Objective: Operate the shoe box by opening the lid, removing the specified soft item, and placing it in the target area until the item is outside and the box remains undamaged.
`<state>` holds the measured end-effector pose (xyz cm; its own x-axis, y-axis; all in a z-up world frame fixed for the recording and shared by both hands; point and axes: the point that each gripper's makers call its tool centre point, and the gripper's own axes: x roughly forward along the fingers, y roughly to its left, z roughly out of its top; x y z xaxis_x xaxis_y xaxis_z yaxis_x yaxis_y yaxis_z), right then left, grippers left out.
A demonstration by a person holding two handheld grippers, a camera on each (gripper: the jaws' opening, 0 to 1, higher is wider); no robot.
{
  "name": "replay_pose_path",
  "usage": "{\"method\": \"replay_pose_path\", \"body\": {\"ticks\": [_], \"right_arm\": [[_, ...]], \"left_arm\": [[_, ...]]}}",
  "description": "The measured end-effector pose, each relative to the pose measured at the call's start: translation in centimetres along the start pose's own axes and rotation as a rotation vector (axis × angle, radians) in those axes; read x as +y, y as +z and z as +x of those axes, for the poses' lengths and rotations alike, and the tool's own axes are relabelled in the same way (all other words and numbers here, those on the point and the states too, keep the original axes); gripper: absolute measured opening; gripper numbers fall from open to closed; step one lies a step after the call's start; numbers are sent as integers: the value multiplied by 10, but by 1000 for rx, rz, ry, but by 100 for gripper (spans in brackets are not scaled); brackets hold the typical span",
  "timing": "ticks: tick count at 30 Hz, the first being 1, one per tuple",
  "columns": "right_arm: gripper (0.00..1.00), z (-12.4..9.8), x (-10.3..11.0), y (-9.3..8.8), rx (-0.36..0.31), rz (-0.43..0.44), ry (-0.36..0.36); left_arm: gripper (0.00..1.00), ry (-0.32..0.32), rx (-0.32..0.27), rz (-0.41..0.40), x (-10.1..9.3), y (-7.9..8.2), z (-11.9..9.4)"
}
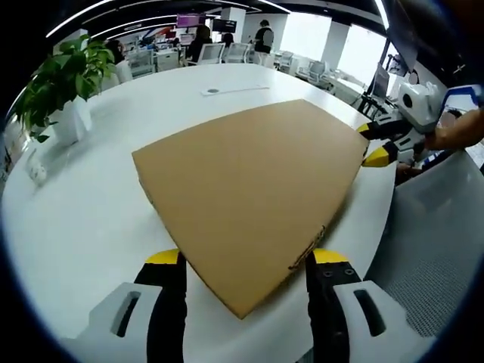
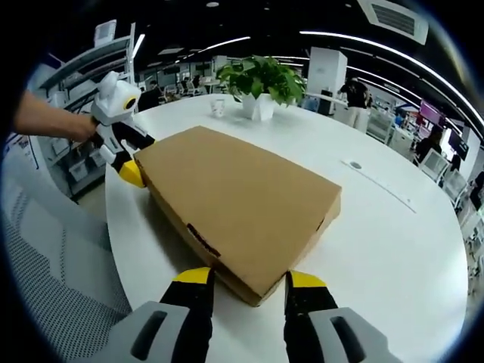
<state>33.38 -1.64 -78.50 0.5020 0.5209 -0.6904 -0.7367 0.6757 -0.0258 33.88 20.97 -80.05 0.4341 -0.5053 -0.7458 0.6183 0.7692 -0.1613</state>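
Flat brown cardboard shoe box with its lid closed, lying on the round white counter; no brand name or lettering is legible on it, and a dark mark along its near edge is too small to read. The box contents are hidden under the lid. Left tool, black with yellow tips: jaws apart, one on each side of the near corner of the box, seemingly just clear of it. Right tool: jaws likewise apart, straddling the opposite corner. Each tool appears in the other's view at the far corner, held by a person's hand. A potted green plant in a white pot stands at the far side of the counter. A grey mesh chair back is cut off at the counter's edge.
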Motion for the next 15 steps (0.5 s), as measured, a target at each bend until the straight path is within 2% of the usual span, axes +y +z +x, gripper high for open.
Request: {"method": "replay_pose_path", "body": {"ticks": [7,15], "right_arm": [[30,-4,14,-4,13,-10,18],[30,-6,13,-5,-4,-8,32]], "left_arm": [[65,-19,21,27,-1,-6,-6],[66,-13,1,32,-8,-7,-10]]}}
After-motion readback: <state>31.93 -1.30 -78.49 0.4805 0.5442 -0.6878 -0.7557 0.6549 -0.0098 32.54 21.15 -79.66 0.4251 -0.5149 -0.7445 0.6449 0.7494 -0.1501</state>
